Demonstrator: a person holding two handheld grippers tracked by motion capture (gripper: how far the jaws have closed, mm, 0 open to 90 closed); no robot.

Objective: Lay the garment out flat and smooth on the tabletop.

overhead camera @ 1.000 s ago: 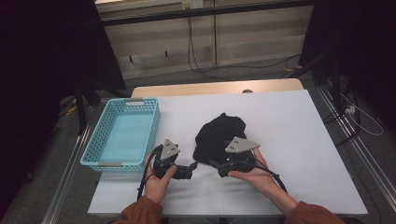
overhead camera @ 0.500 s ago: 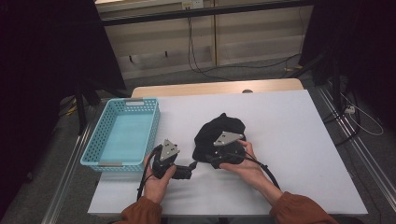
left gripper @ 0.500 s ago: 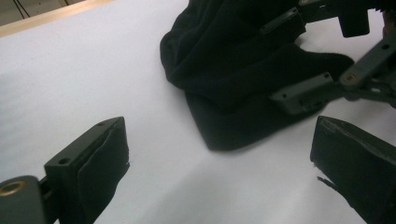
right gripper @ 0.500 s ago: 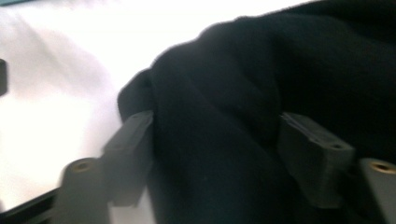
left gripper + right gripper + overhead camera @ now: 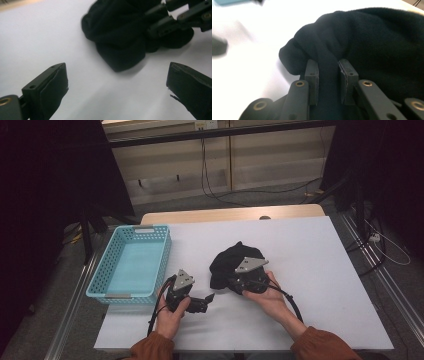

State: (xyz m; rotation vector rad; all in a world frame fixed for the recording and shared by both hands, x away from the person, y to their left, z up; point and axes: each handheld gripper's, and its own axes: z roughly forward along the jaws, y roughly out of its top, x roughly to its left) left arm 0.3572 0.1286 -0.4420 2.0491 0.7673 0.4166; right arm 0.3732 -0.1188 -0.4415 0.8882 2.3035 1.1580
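Black fleece cloth (image 5: 234,263), bunched, near the front middle of the white table (image 5: 310,270). Right gripper (image 5: 328,82): its own view shows the jaws, just closing, pinching a raised fold. Left gripper (image 5: 117,82): jaws wide apart over bare table, holding nothing, cloth just beyond. High view adds the light blue perforated plastic basket (image 5: 106,270) at far left.

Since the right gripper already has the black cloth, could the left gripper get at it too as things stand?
Probably yes: the left gripper has open jaws pointing at the black cloth, with bare white table between them. The right gripper pinches a fold farther off.
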